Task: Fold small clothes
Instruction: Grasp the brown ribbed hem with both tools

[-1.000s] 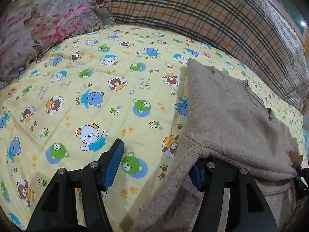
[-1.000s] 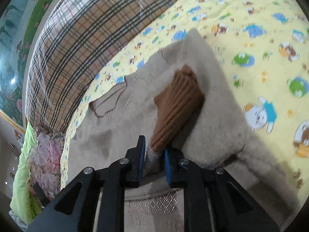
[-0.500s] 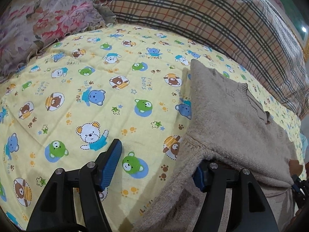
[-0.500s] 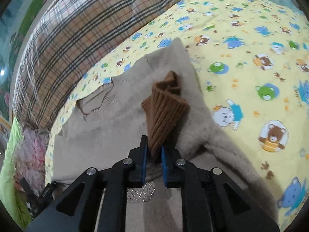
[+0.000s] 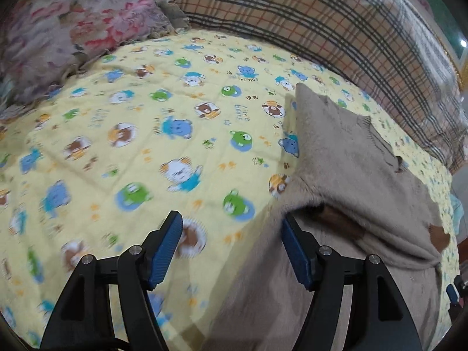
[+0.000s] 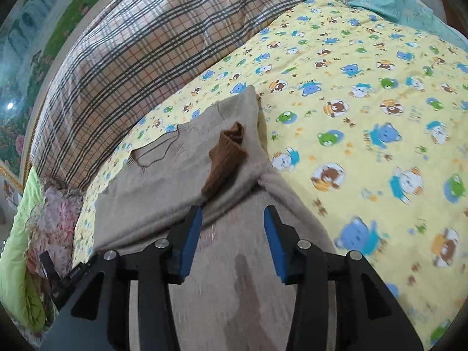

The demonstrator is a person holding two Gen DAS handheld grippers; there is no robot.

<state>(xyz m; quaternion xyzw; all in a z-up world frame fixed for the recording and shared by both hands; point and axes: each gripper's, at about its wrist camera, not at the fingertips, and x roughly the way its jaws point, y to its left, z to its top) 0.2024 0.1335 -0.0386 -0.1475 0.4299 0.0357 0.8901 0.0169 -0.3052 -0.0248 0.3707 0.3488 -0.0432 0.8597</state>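
A small beige knit sweater lies on the yellow bear-print quilt, its sleeve folded over the body. The sleeve's brown ribbed cuff rests on top of the sweater, just beyond my right gripper. That gripper's jaws are opening and hold nothing; only beige cloth lies beneath them. My left gripper is open above the sweater's left edge, one blue pad over the quilt, the other by the fold. A bit of brown cuff shows at the sweater's right side.
A large plaid cushion runs along the far side of the bed. A floral pillow sits at the back left. Teal cloth lies at the quilt's far corner, green fabric at the right view's left edge.
My right gripper let go of the brown cuff, which now lies on the sweater, and pulled back and up with its jaws parting. My left gripper drew back slightly and stayed open.
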